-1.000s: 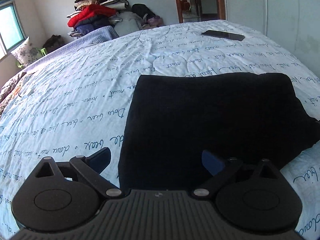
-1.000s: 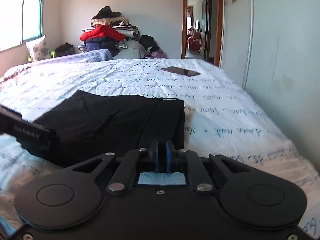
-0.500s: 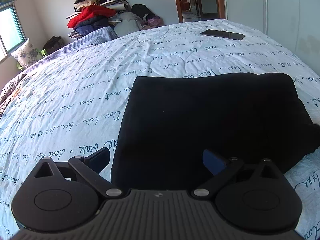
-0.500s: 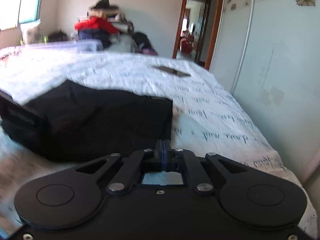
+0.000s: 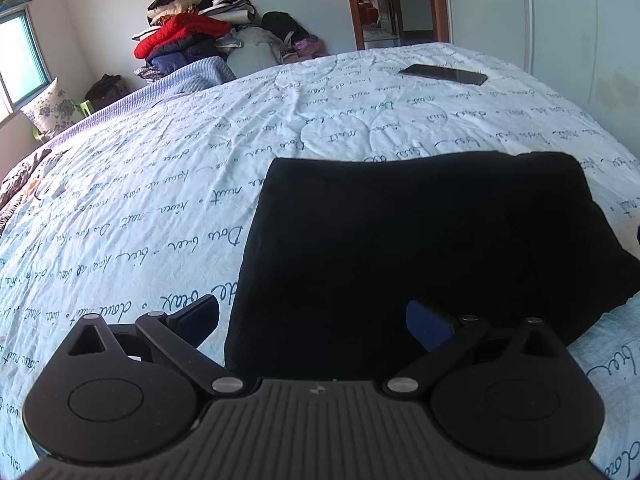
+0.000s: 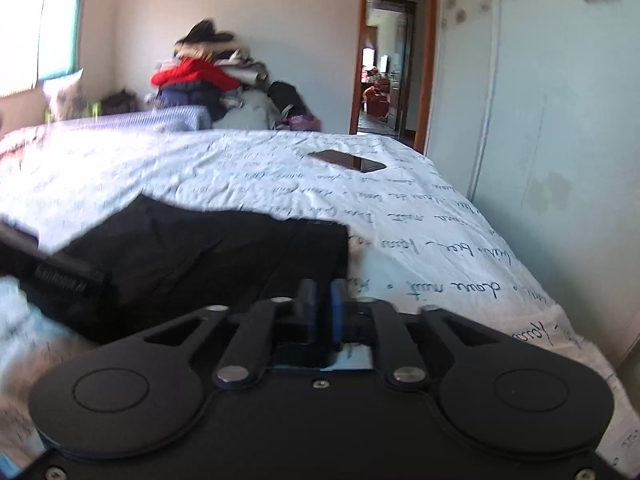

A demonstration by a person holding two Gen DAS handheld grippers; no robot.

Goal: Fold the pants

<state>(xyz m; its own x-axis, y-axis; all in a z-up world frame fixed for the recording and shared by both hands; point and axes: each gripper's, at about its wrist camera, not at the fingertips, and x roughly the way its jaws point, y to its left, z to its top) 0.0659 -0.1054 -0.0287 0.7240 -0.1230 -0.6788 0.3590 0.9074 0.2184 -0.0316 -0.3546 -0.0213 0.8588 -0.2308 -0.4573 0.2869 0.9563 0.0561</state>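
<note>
Pants folded, checking the finish

I see the black pants (image 5: 420,240) as a compact rectangle on the bedspread (image 5: 160,184), nearer than the phone (image 5: 444,74). My left gripper (image 5: 312,316) gapes empty; right gripper (image 6: 320,306) nearly closed, empty. Next: smoothing, probably.

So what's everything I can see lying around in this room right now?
Folded black pants: one, black, on the bed's near part.
White bedsheet with blue script: one, covers the bed.
Dark flat phone: one, black, far side of the bed.
Heap of clothes with a red jacket: one pile, mixed colours, beyond the bed by the wall.
Floral pillow: one, pale, under the window.
Left gripper: black, blue pads, open over the pants' near edge.
Right gripper: black, blue pads nearly together, nothing visibly between.
</note>
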